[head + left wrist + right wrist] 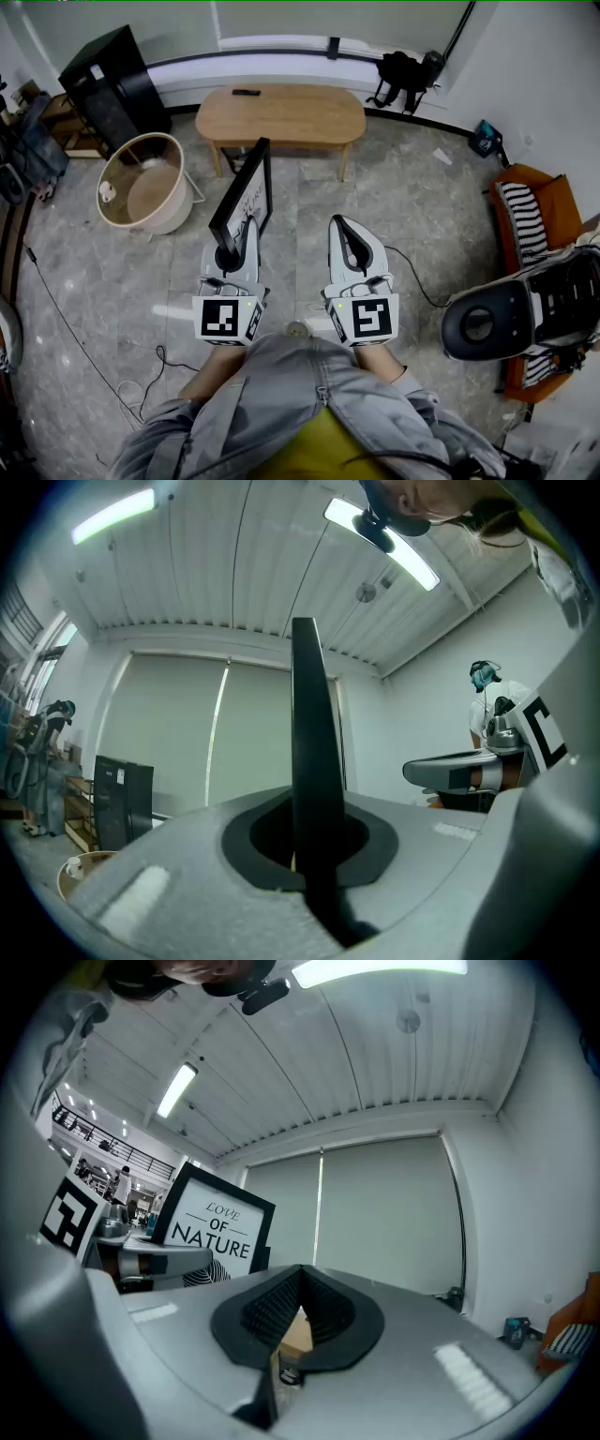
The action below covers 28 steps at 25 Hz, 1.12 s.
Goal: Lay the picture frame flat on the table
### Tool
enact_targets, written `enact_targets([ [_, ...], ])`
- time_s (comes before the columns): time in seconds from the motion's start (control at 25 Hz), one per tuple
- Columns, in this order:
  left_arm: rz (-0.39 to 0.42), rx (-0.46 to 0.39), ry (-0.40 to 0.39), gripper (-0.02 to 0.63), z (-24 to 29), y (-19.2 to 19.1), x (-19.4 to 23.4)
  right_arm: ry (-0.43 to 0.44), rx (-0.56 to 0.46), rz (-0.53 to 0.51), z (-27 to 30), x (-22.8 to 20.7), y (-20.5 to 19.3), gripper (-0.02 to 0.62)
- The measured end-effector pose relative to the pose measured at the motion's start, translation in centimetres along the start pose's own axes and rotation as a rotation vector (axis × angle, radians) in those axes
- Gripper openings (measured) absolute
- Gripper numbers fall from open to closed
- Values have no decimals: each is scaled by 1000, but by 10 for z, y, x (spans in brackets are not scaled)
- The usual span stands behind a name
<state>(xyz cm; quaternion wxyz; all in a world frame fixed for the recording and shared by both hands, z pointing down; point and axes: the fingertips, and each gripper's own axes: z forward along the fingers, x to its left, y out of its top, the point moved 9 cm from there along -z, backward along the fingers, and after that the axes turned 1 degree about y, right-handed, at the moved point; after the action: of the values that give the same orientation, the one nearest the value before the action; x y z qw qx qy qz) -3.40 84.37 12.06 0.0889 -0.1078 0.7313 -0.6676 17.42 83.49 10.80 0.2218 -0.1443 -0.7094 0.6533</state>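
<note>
The black picture frame (244, 192) is held up in the air, standing on edge, its white print reading "LOVE OF NATURE" facing right. My left gripper (228, 255) is shut on its lower edge. In the left gripper view the frame (314, 761) shows edge-on as a black bar rising from between the jaws of the left gripper (317, 864). My right gripper (345, 234) hovers beside it, shut, with nothing held. In the right gripper view the frame (214, 1229) stands to the left of the closed right gripper (286, 1327). The oval wooden table (281, 114) lies ahead, beyond the frame.
A small black remote (246, 92) lies on the table's far edge. A round beige tub (141, 183) stands left of the table and a black cabinet (112, 75) behind it. At the right are an orange chair (530, 220), a grey-black machine (497, 319) and floor cables (412, 277).
</note>
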Motion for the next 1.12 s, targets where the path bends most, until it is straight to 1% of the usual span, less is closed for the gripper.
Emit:
enact_targets([
  [0.12,-3,9,11,11,30,6,-4,7,-1,10,20,-23,2,-3],
  [0.28,-4,21,14,11,70,-3,-27,12,-11,51,34,-68,-8,-2],
  [0.36,-6,20,9,11,66,-11,-23,10,-18,63,34,-62,-14,-2],
  [0.48,-14,14,1,11,49,-22,13,-2,-14,55,46,-25,-21,-2],
  [0.6,-25,15,7,11,65,-36,37,0,-2,50,75,-20,-35,-2],
  [0.72,-34,18,8,11,101,-51,63,3,5,44,120,-28,-49,-2],
  [0.88,-36,37,0,11,163,-66,114,5,10,44,199,-38,-61,-2],
  [1.12,-37,34,-29,11,248,-61,191,-17,5,28,303,-45,-59,-2],
])
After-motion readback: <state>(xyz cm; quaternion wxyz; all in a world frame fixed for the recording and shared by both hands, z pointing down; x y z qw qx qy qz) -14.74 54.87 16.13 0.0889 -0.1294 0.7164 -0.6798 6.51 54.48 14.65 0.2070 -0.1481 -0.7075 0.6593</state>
